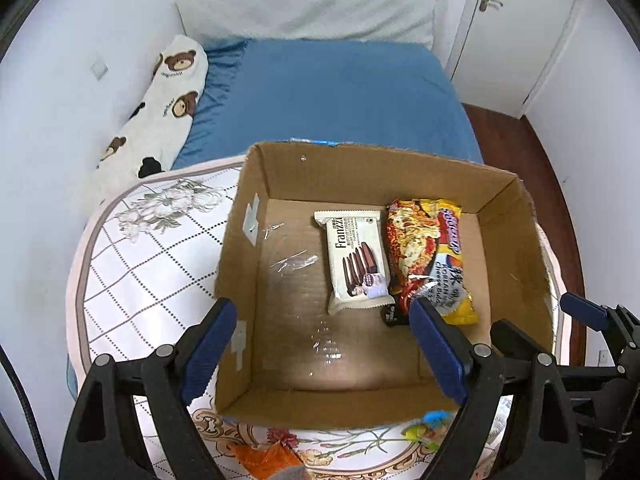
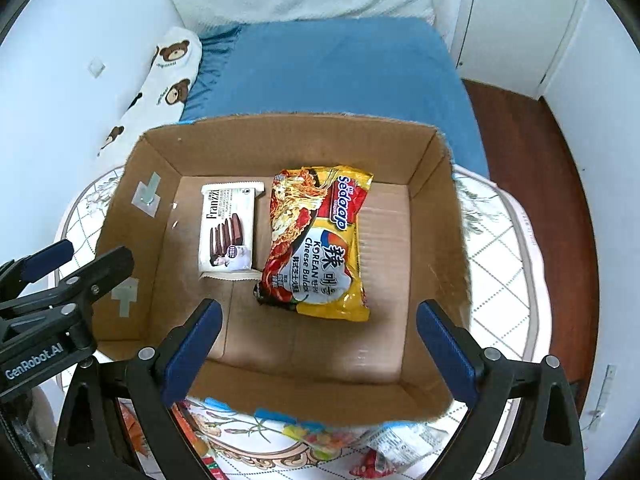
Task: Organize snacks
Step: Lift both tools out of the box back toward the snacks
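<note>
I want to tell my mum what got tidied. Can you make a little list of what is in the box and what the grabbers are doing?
container: open brown cardboard box on a floral-patterned table
inside, left: white Franzzi biscuit packet, lying flat
inside, right: yellow and red Sedaap noodle packet, beside the biscuits
left gripper: open, empty, above the box
right gripper: open, empty, above the box
</note>
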Action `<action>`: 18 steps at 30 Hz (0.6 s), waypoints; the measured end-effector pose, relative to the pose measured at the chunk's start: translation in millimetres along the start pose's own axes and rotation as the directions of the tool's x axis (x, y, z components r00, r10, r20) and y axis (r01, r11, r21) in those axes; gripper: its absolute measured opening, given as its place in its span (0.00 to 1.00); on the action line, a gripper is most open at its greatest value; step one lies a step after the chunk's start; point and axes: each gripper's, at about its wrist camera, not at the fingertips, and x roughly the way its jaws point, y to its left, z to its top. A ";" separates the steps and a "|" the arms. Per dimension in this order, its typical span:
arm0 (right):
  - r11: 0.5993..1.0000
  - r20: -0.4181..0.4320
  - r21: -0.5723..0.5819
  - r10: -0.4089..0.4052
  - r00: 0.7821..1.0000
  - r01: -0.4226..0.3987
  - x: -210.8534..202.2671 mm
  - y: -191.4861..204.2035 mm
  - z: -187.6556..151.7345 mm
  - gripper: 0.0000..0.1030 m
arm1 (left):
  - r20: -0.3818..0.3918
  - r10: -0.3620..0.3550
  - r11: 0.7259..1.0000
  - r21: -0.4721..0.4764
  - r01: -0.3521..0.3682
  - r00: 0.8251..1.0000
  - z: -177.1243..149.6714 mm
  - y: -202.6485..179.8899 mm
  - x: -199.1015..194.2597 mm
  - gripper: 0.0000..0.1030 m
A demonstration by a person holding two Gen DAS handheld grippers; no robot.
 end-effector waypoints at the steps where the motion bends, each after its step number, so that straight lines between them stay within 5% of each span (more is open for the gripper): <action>1: 1.000 0.013 0.004 -0.001 1.000 0.001 -5.5 0.2 -3.8 0.97 | 0.006 -0.001 1.000 -0.002 0.001 1.000 0.0 0.7 -3.4 0.86; 8: 0.999 0.071 0.040 0.031 0.997 -0.034 -41.9 -2.0 -36.0 0.97 | 0.043 -0.021 1.000 -0.013 0.021 0.999 -26.9 3.8 -38.9 0.86; 13: 0.996 0.048 0.064 0.066 0.997 -0.069 -49.0 -8.2 -75.3 0.95 | -0.009 -0.010 1.000 -0.027 0.010 1.000 -68.2 9.3 -37.6 0.86; 14: 0.995 0.030 0.074 0.067 0.997 -0.069 -46.2 -10.9 -88.2 0.93 | -0.032 -0.002 1.000 -0.025 0.001 0.999 -80.2 11.4 -34.0 0.86; 16: 0.994 -0.009 0.088 0.068 0.998 -0.067 -37.1 -15.1 -109.6 0.67 | -0.093 0.010 0.999 -0.035 -0.013 0.996 -110.5 16.6 -22.4 0.86; 18: 0.992 -0.064 0.102 0.086 0.994 -0.079 -24.3 -20.3 -136.3 0.63 | -0.180 0.008 0.999 -0.035 -0.015 0.984 -143.2 19.5 -5.2 0.86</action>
